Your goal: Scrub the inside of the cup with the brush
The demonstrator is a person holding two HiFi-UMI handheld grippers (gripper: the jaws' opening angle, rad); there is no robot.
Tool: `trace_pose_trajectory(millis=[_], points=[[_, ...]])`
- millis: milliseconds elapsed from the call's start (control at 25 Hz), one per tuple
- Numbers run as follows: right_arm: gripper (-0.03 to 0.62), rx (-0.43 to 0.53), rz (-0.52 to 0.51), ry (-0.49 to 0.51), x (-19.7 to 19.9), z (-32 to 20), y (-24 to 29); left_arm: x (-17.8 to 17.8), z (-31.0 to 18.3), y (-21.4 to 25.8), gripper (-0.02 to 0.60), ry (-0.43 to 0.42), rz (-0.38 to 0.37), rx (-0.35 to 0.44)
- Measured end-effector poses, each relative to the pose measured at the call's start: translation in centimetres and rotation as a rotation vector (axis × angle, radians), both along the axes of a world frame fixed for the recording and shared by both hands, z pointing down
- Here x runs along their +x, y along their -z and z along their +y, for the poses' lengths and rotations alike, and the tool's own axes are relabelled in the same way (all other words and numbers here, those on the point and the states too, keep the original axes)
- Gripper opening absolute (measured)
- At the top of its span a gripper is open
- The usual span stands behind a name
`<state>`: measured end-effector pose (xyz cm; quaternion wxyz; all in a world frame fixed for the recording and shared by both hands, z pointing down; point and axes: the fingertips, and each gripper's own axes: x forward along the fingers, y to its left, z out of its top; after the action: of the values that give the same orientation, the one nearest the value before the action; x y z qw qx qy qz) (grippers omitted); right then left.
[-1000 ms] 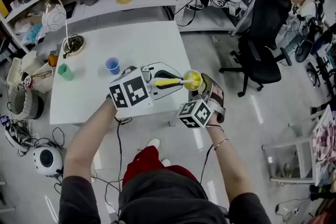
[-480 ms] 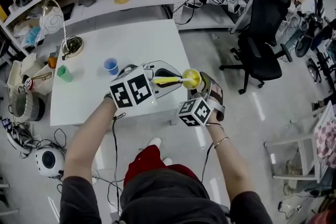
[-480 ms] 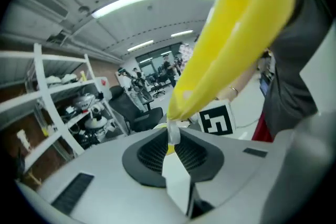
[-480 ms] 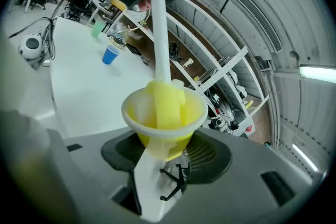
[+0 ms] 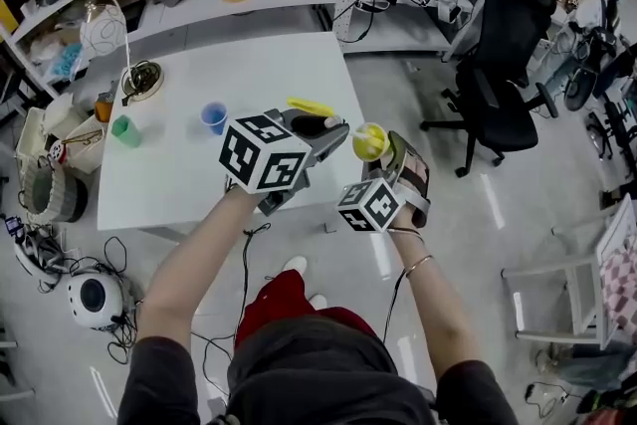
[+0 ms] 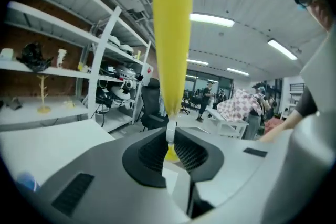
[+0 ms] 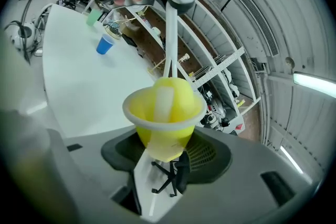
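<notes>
Over the near corner of the table, both tools are held in the air, clear of the surface. This probably lets the cup be angled freely to meet the brush.

Left gripper: its jaws are closed tight on the brush, pinching it where the thin white stem joins the yellow handle. The handle stands out beyond the jaws. A grip this close to the stem likely gives fine control of the working end.

Right gripper: its jaws stand wide and press on the lower body of the yellow cup, leaving the rim and mouth unobstructed. The mouth tilts up toward the left gripper, so the opening faces the incoming stem.

Cup and brush: the stem runs down through the mouth, and a rounded yellow mass inside, apparently the head, sits against the inner wall. Scrubbing appears to be under way.

Blue cup: it stands on the table well apart from the grippers and plays no part.
</notes>
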<state>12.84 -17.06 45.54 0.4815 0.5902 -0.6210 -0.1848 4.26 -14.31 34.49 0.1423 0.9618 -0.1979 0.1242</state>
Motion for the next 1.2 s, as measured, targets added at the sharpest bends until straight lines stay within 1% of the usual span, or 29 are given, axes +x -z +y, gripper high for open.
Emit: trace_pose_trajectory(millis=[120, 320, 680, 1000, 1200], points=[[0.239, 0.011, 0.031, -0.011, 0.4, 0.1, 0.1, -0.6, -0.4, -0.4, 0.043, 0.072, 0.053, -0.077], [0.239, 0.010, 0.017, -0.029, 0.8, 0.7, -0.4, -1.3, 0.1, -1.2, 0.043, 0.132, 0.105, -0.133], [0.239, 0.002, -0.030, -0.048, 1.3, 0.7, -0.7, -3.1, 0.6, -0.7, 0.043, 0.186, 0.182, -0.145], [0.239, -0.003, -0.115, -0.072, 2.1, 1.5, -0.8, -4.7, 1.6, 0.0, 0.043, 0.231, 0.276, -0.175], [0.239, -0.004, -0.164, -0.094, 2.7, 2.1, -0.9, -5.8, 2.4, 0.4, 0.043, 0.263, 0.353, -0.190]])
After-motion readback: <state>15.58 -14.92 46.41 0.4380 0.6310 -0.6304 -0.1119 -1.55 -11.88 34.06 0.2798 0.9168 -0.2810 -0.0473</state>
